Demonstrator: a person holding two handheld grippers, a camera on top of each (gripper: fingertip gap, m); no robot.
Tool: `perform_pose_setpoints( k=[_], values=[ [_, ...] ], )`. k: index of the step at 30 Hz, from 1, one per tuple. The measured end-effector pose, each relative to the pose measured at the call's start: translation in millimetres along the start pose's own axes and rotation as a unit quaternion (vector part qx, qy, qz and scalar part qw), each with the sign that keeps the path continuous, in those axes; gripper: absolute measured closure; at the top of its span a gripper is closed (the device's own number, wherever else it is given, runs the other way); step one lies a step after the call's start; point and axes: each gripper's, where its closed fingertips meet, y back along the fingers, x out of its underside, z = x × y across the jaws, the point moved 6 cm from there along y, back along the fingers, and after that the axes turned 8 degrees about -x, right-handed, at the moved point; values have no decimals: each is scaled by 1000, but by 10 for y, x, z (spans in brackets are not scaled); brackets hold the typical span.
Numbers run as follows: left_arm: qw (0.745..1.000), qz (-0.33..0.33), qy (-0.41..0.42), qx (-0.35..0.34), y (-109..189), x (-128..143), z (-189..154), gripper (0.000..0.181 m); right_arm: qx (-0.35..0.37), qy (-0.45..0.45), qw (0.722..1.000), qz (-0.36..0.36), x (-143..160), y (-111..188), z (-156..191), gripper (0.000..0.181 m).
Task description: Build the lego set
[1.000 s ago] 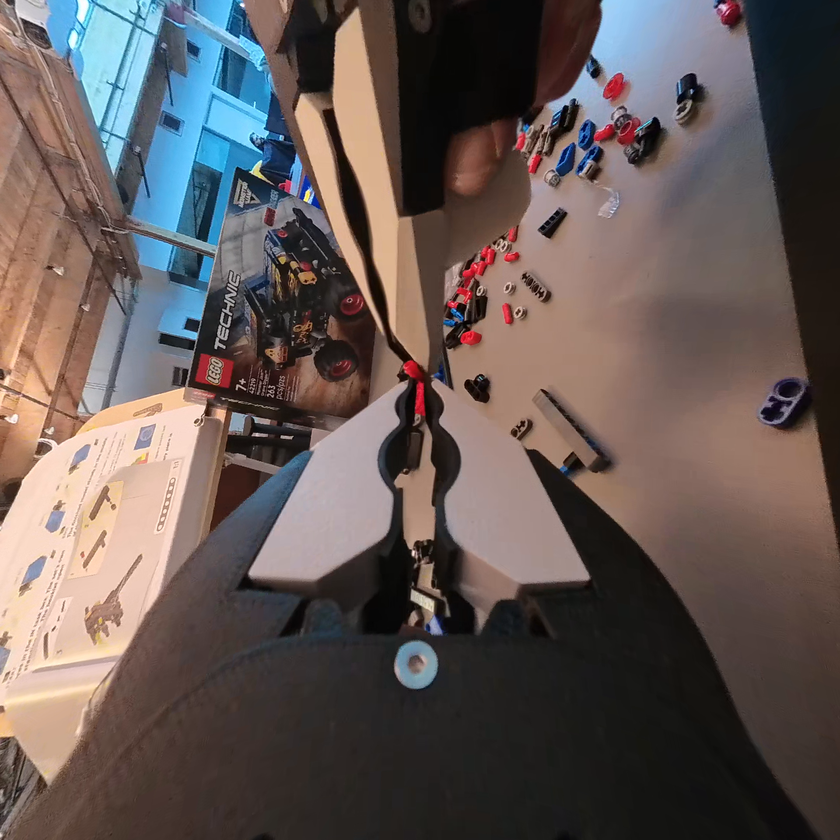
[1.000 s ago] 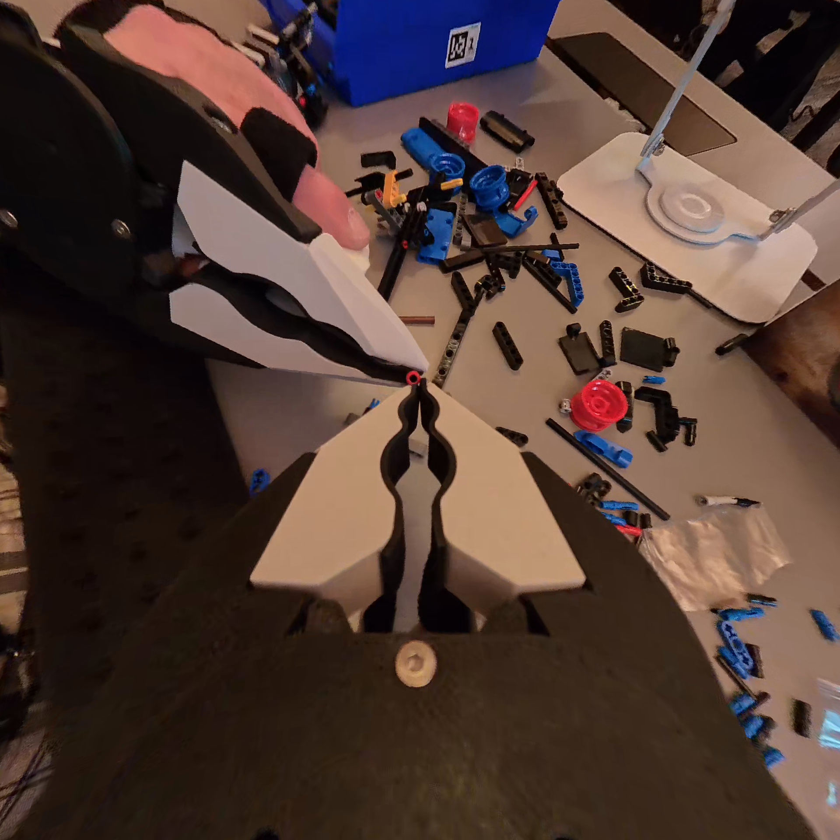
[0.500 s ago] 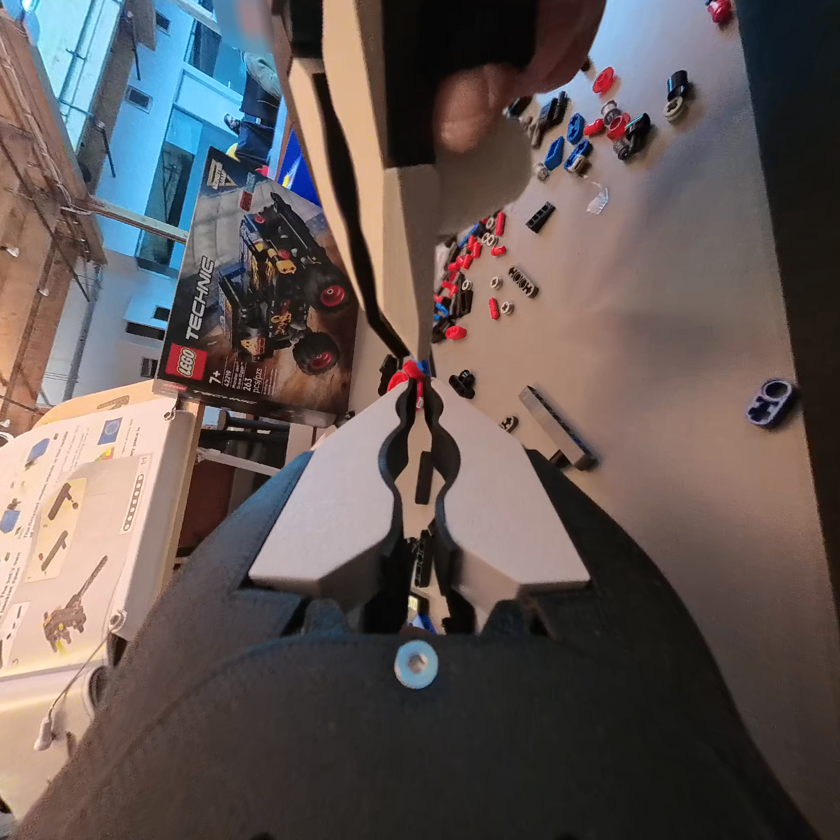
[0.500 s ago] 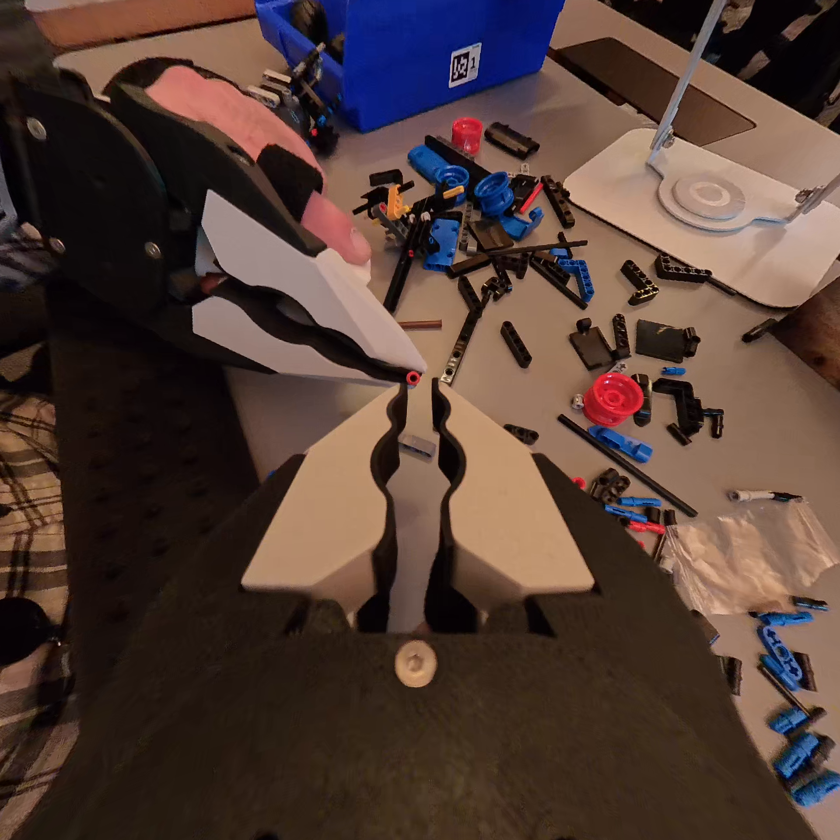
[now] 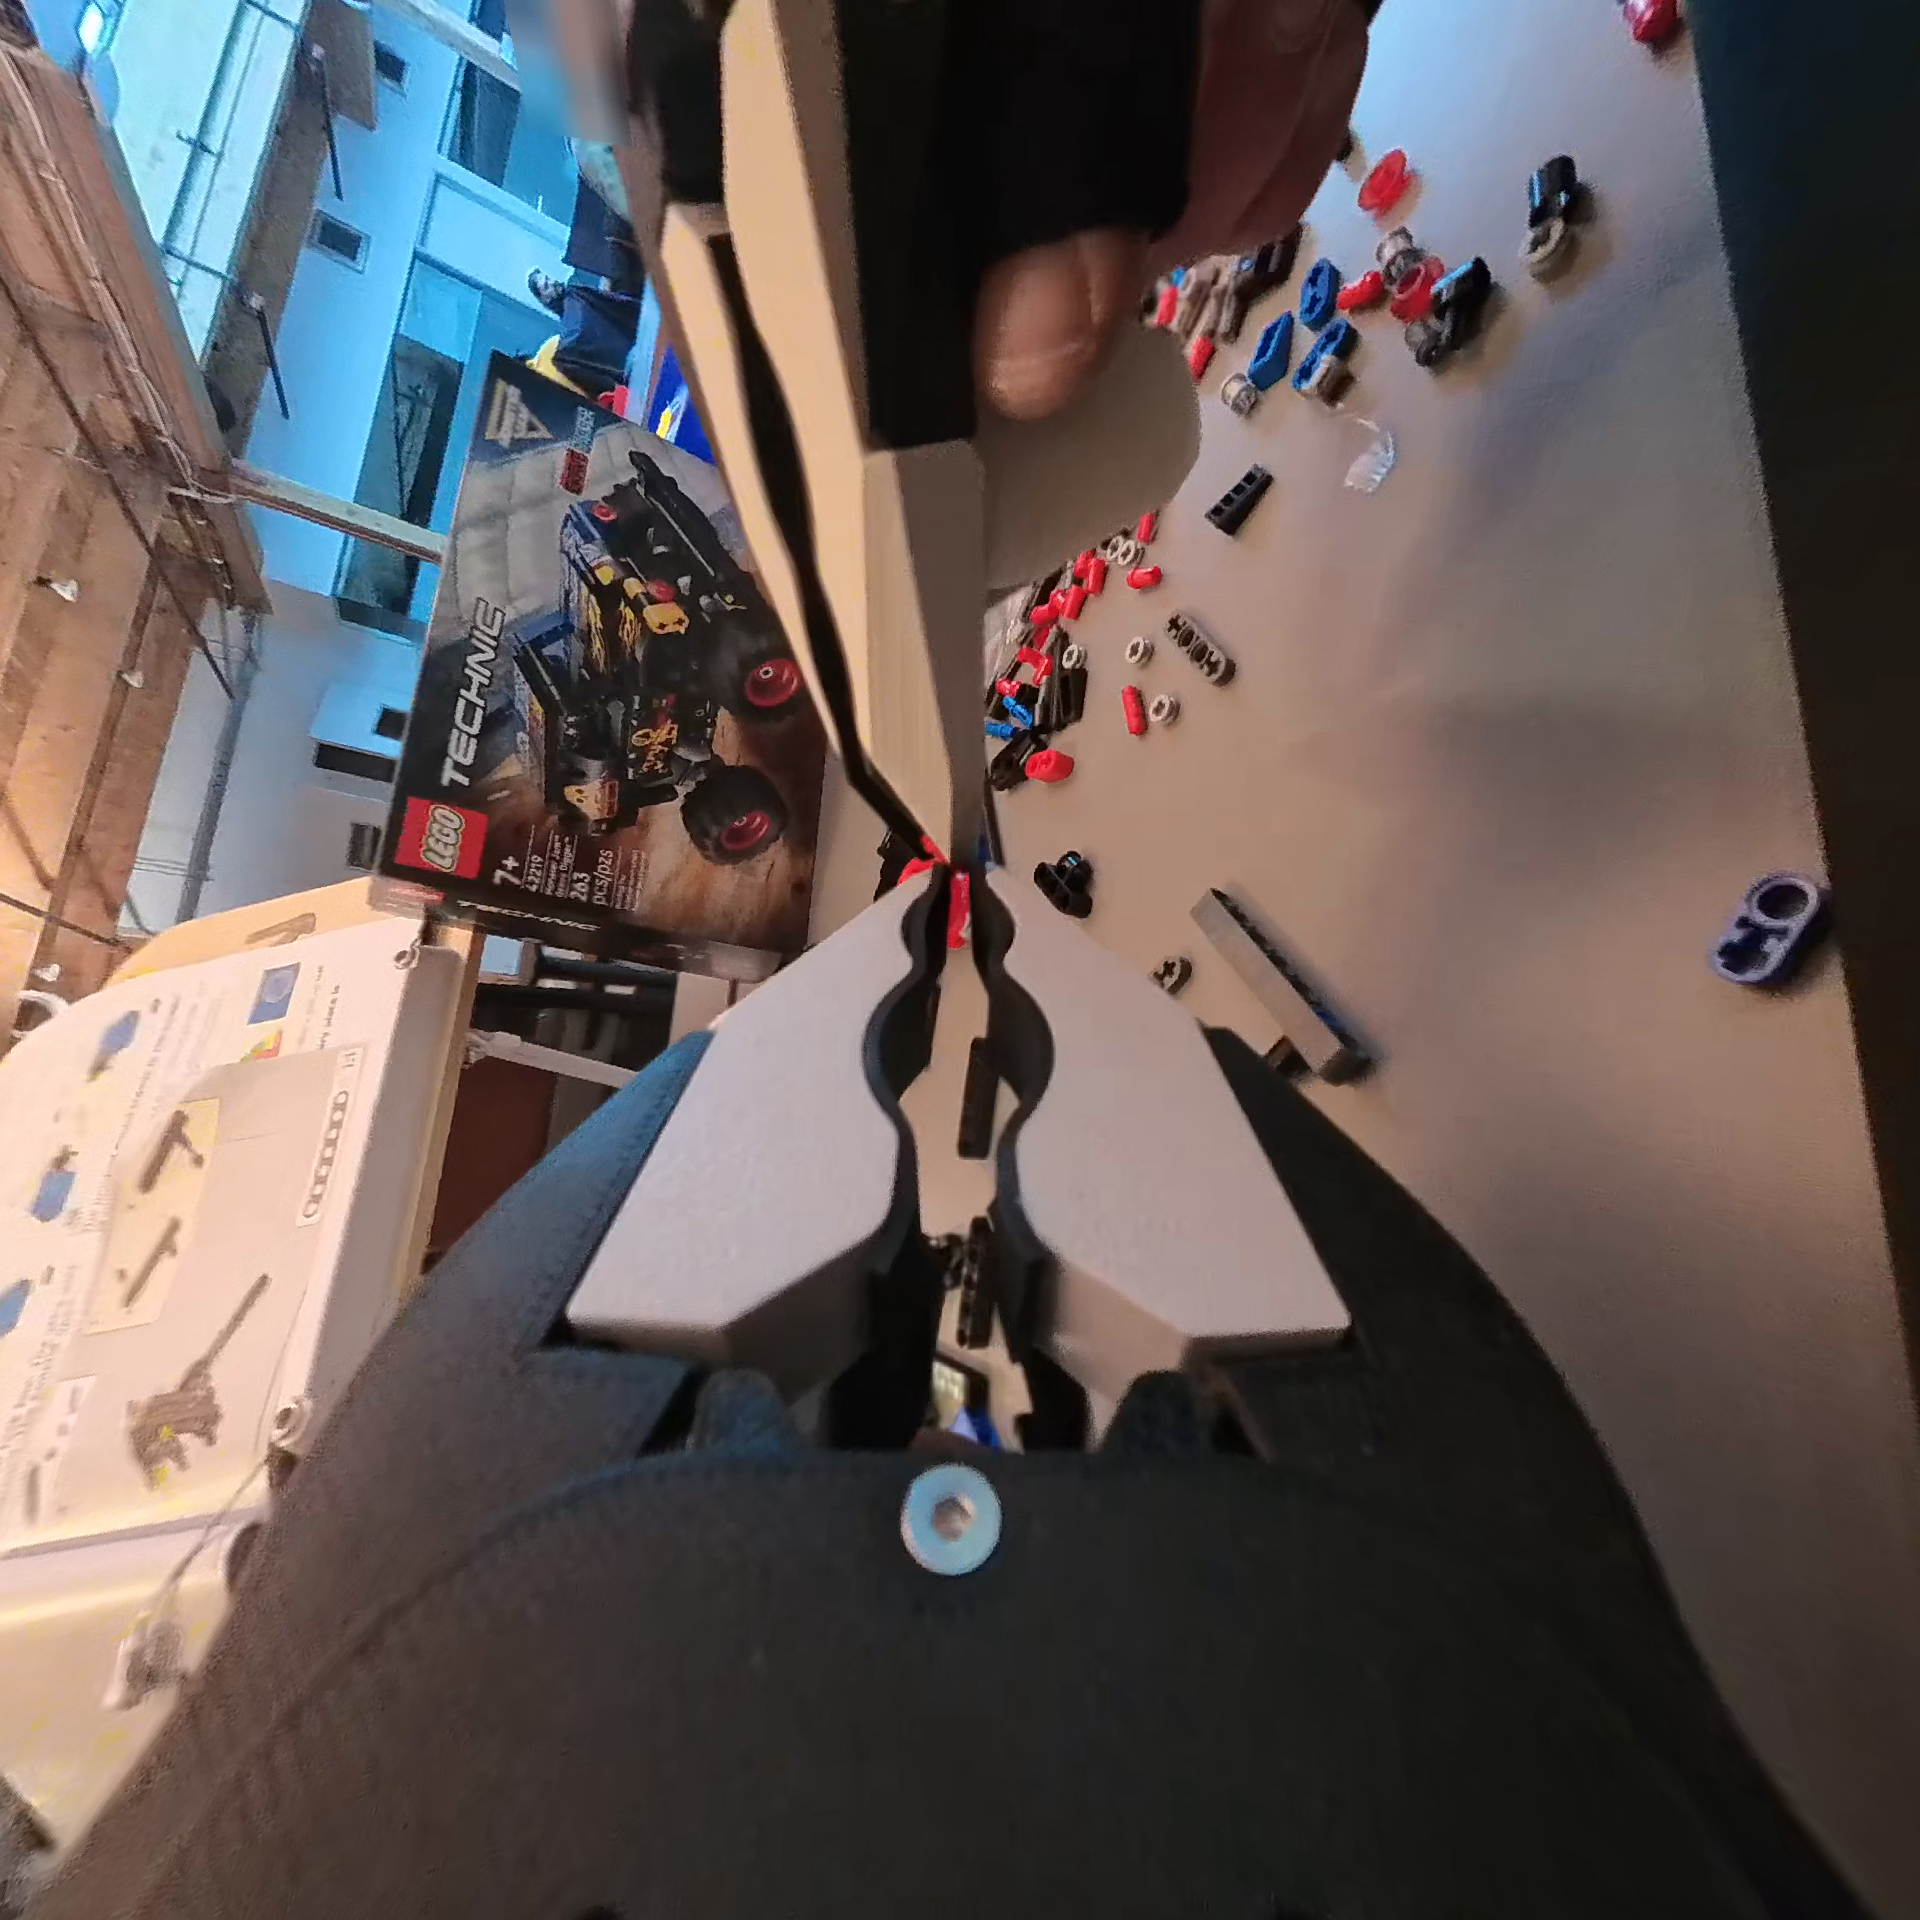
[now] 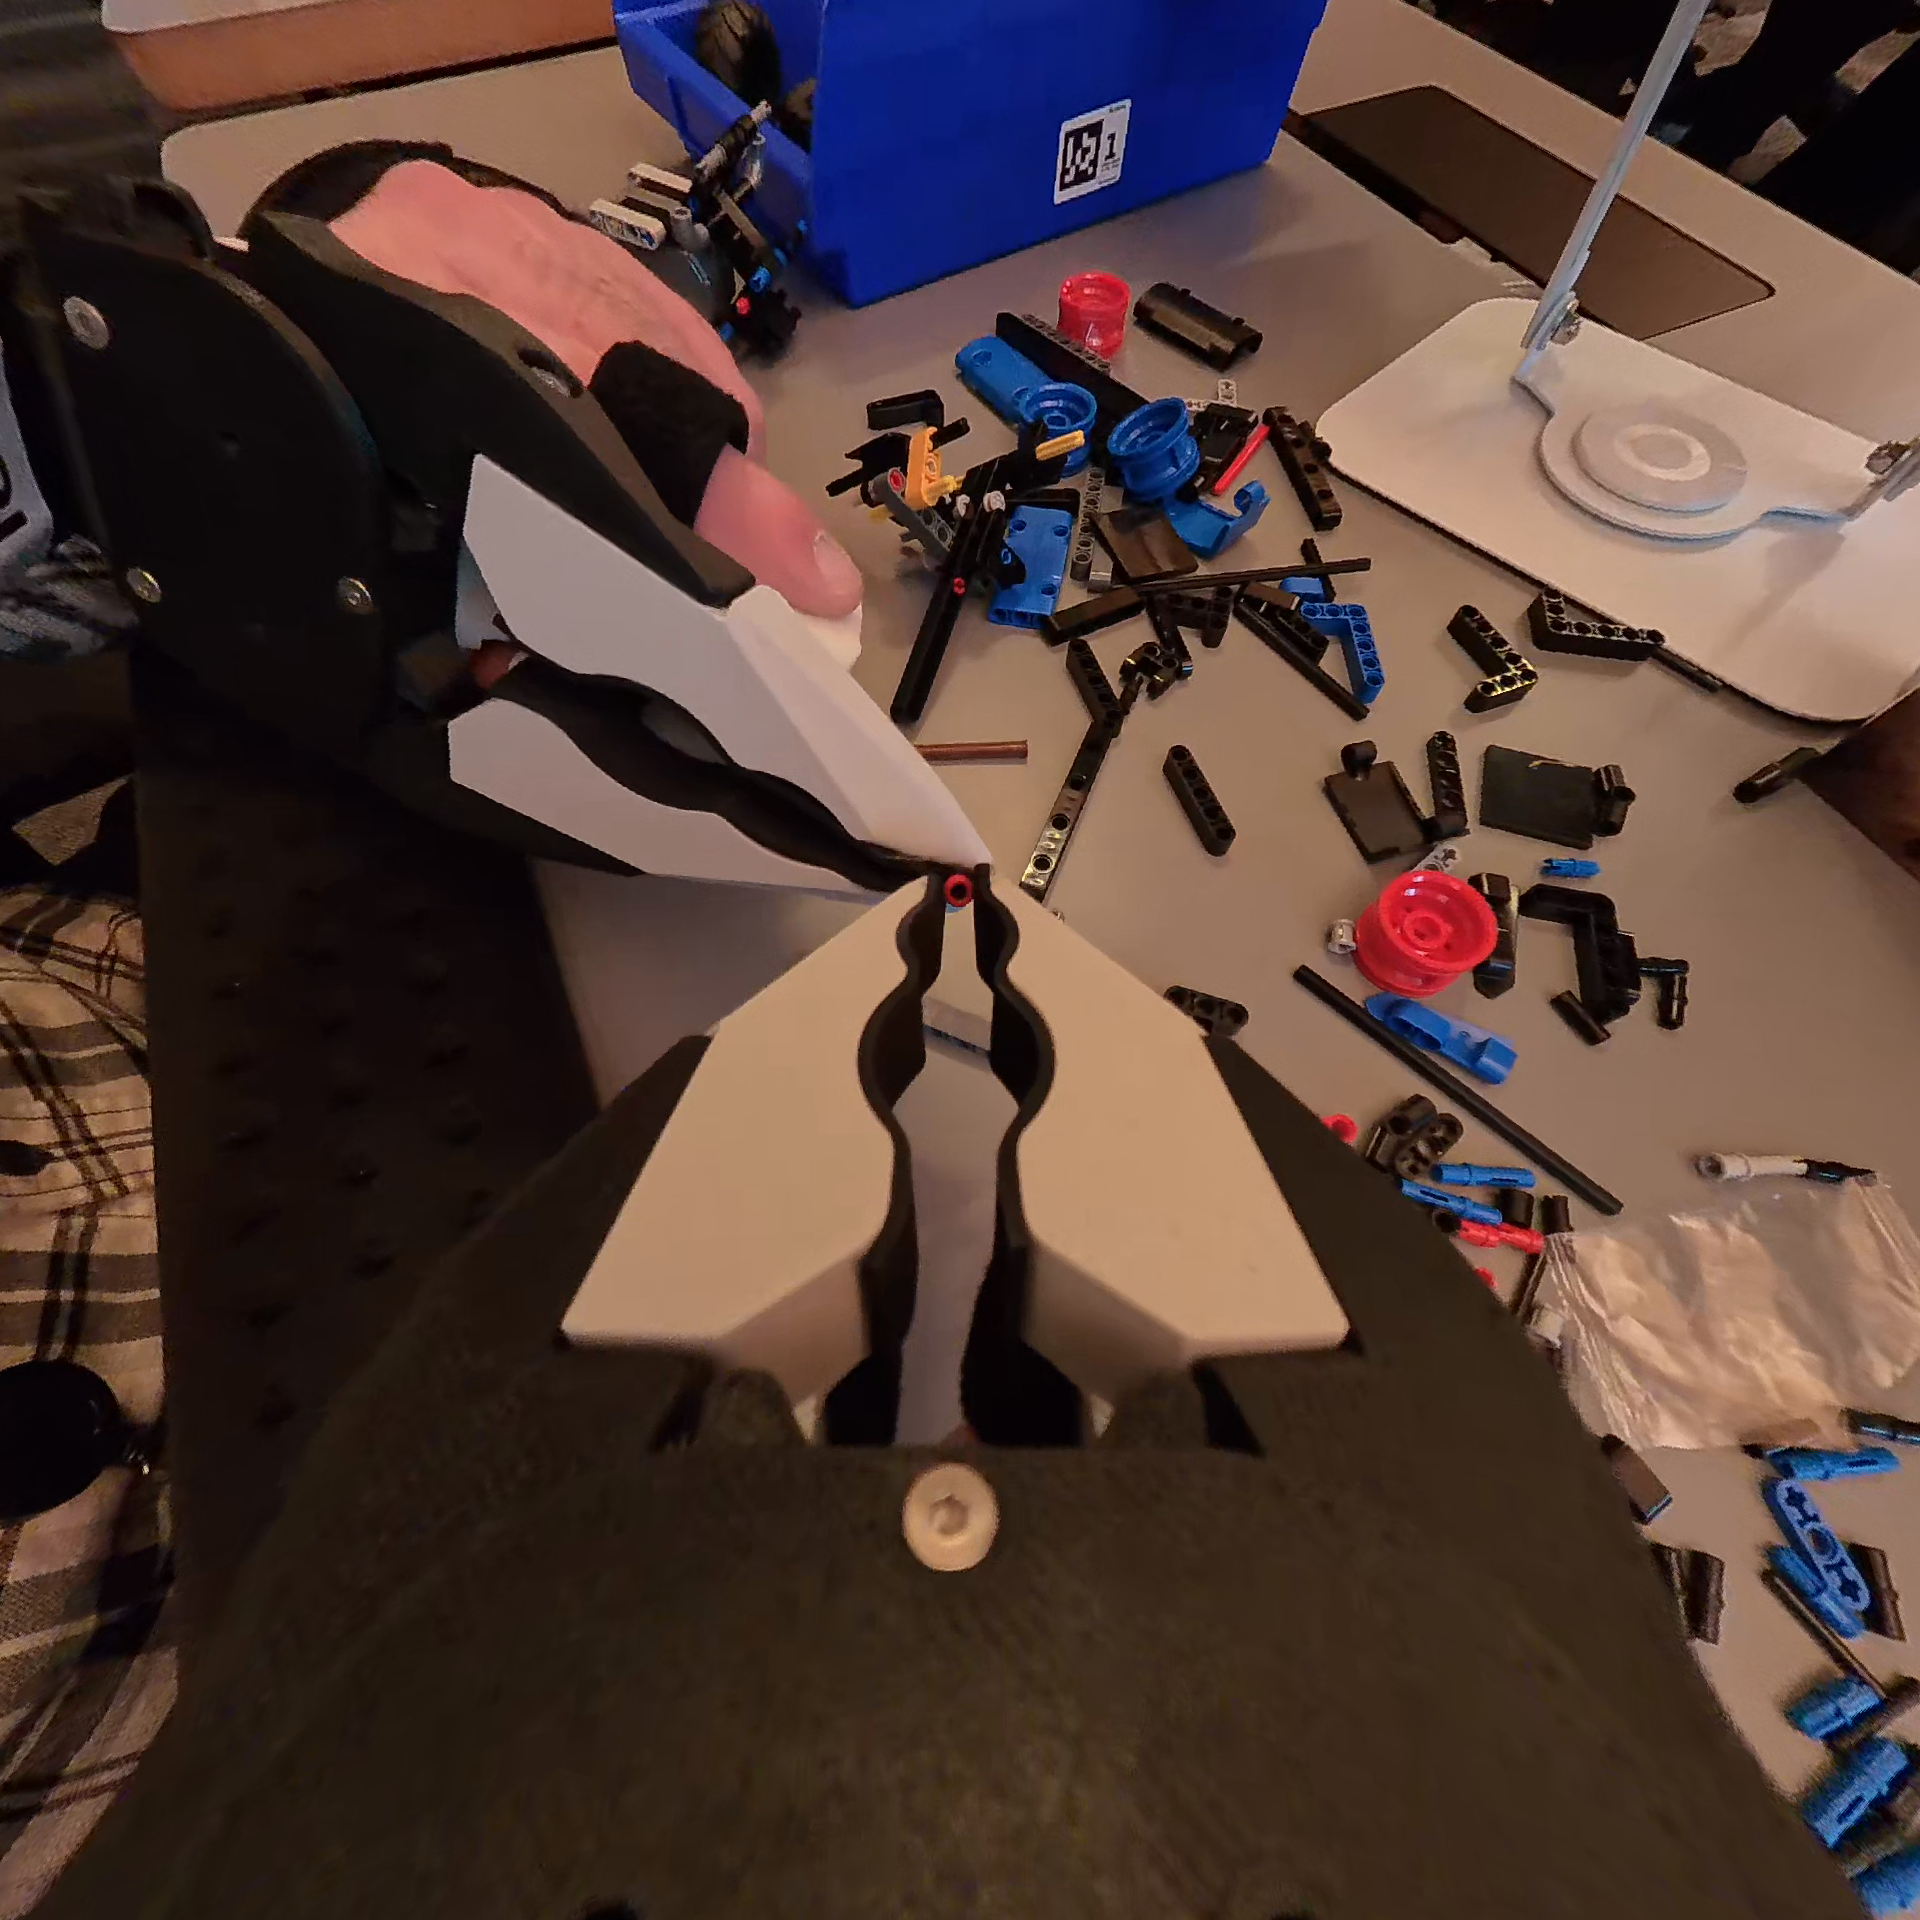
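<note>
A small red pin (image 5: 952,902) sits between the tips of my left gripper (image 5: 954,896), which is shut on it above the grey table (image 5: 1507,1143). My right gripper (image 6: 958,885) meets it tip to tip. Its jaws stand a narrow gap apart, with the pin's round end (image 6: 958,889) between them. In the right wrist view the left gripper (image 6: 971,864) comes in from the left in a person's hand. In the left wrist view the right gripper (image 5: 935,831) comes down from above. Loose black, blue and red pieces (image 6: 1143,540) lie spread on the table.
A blue bin (image 6: 987,125) stands at the back with a part-built assembly (image 6: 727,239) beside it. A white stand base (image 6: 1610,468) is at the right, a red wheel hub (image 6: 1423,930) and a clear bag (image 6: 1714,1309) nearer. The set's box (image 5: 603,707) and instruction sheet (image 5: 187,1195) stand left. My left and right fingertips are right by each other. Left tips and right tips are each some 15 cm from the red wheel hub (image 6: 1423,930).
My right gripper was shut a second ago, then opened a little, and its tips now sit around the pin's end. The left gripper has kept its hold on the pin.
</note>
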Motion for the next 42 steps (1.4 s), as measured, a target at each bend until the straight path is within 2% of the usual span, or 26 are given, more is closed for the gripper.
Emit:
perform_pose_setpoints(
  k=[2, 4, 5, 10, 15, 26, 29, 34, 42],
  values=[
    [999, -1, 33, 15, -1, 15, 12, 178, 9, 5, 1000, -7, 2, 26, -18, 179],
    [995, 10, 83, 50, -15, 62, 4, 168, 18, 3, 1000, -16, 10, 71, -43, 179],
    [990, 17, 116, 73, -26, 88, -8, 160, 24, 2, 999, -21, 18, 97, -61, 179],
    [964, 43, 212, 157, -39, 145, -56, 148, 54, 2, 998, -37, 91, 202, -154, 179],
    [939, 78, 252, 222, -77, 169, -154, 138, 60, -3, 997, -55, 124, 245, -201, 179],
    [905, 145, 291, 274, -150, 236, -330, 145, 62, 4, 997, -51, 210, 225, -230, 178],
    [904, 157, 291, 271, -188, 248, -350, 151, 61, 3, 997, -53, 221, 229, -235, 178],
    [904, 169, 287, 269, -229, 262, -374, 174, 61, 7, 997, -54, 228, 229, -231, 179],
    [909, 168, 297, 240, -239, 324, -327, 176, 64, 11, 996, -63, 220, 244, -234, 179]
  ],
)
